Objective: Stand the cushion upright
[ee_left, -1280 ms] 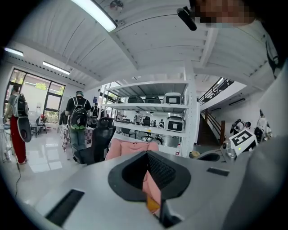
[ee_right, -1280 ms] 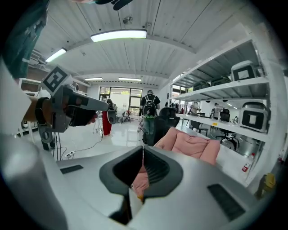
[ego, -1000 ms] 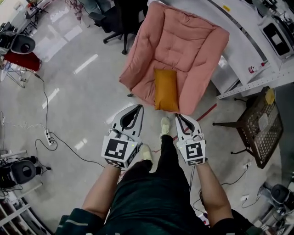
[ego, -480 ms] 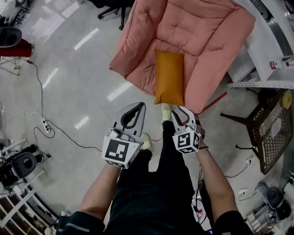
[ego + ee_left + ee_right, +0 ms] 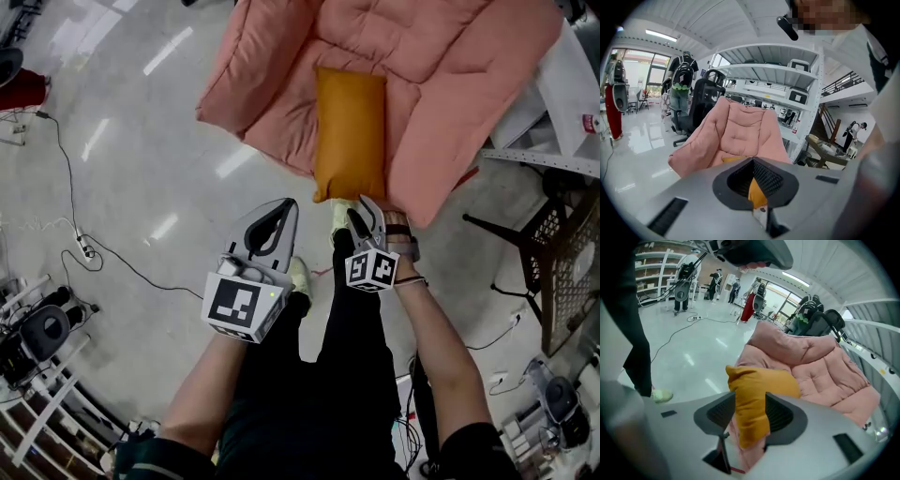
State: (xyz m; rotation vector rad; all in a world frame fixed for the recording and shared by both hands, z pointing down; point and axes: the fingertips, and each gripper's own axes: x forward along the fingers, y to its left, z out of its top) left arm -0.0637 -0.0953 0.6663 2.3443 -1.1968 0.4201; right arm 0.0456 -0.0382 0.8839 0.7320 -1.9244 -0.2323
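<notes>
One orange cushion (image 5: 350, 131) flat on pink chair (image 5: 450, 66).

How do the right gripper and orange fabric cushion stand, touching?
Cannot tell. Right gripper view: orange fabric cushion between the right gripper's jaws, which have just been opening; no plain contact or gap.

Dark green top (image 5: 476, 452) — short sleeves; pale stripe on left sleeve (image 5: 150, 457); dark trousers (image 5: 328, 375); pale yellow-green shoes (image 5: 300, 277); dark strap (image 5: 398, 230) on right wrist — thin band (image 5: 410, 279) beside it
</notes>
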